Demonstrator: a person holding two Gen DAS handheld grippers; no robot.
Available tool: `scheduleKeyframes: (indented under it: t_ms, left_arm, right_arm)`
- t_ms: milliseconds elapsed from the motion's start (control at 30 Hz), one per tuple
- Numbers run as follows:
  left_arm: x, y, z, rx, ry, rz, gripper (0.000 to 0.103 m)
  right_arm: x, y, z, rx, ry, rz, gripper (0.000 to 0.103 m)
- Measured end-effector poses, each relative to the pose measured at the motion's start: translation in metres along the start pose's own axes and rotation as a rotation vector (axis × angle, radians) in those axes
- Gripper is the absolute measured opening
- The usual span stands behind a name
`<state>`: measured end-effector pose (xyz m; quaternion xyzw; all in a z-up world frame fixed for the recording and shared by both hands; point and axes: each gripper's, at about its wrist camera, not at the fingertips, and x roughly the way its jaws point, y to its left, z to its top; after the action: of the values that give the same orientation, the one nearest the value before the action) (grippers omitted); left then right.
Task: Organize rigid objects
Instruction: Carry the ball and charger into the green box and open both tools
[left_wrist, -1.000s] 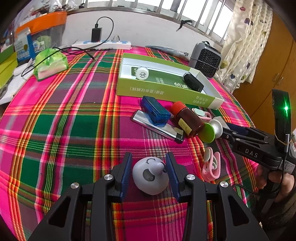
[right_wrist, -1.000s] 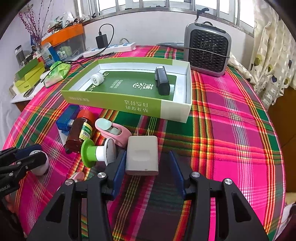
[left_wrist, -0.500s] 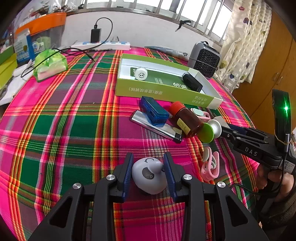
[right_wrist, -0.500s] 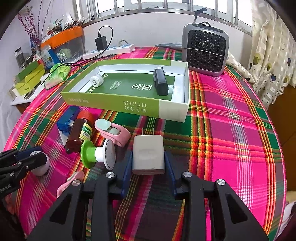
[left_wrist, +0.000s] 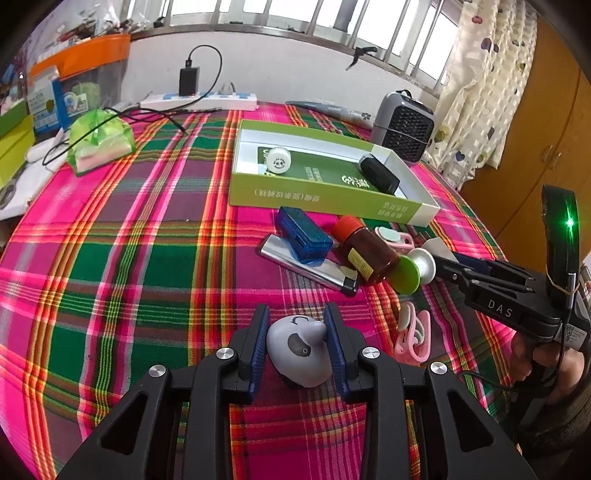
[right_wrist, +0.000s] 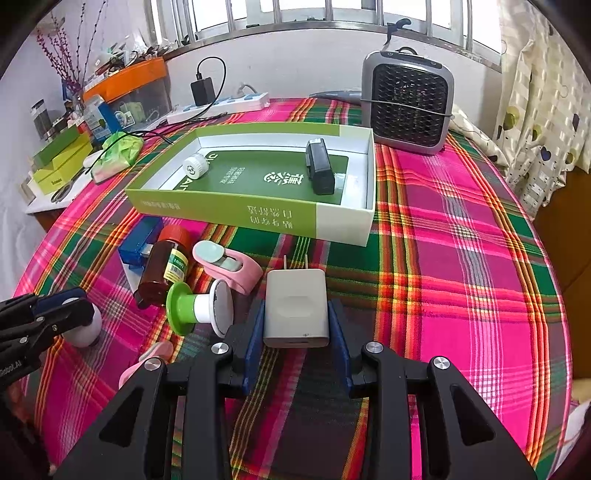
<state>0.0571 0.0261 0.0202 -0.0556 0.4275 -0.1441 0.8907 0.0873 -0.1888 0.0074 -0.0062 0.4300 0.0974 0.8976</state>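
Gripping: left gripper (left_wrist: 295, 332) clamps grey toy (left_wrist: 297, 345), "DAS"-marked right gripper (right_wrist: 296, 325) clamps white charger (right_wrist: 296, 306).

Both grippers low over the table, each closed on an item.

The left gripper (left_wrist: 296, 334) points forward with its blue-padded fingers (left_wrist: 259, 332) pressed against both sides of a grey rounded toy (left_wrist: 297, 345). The right gripper (right_wrist: 296, 325) likewise has its pads (right_wrist: 255, 338) clamped on the flanks of a white plug adapter (right_wrist: 296, 306). In the left wrist view the right gripper's body reaches in from the right edge, a hand (left_wrist: 554, 365) wrapped round its handle, a green light lit on its upright part.
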Motion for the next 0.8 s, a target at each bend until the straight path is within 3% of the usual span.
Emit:
scheduleKeyframes:
  t_ms: [400, 800]
  left_arm:
    - [-0.011, -0.004, 0.021, 0.020, -0.045, 0.007, 0.029]
    - [-0.002, -0.009, 0.062, 0.054, -0.078, 0.015, 0.029]
  right_arm:
    - [-0.010, -0.002, 0.008, -0.001, -0.032, 0.005, 0.035]
    - [-0.022, -0.002, 0.040, -0.025, -0.090, 0.012, 0.035]
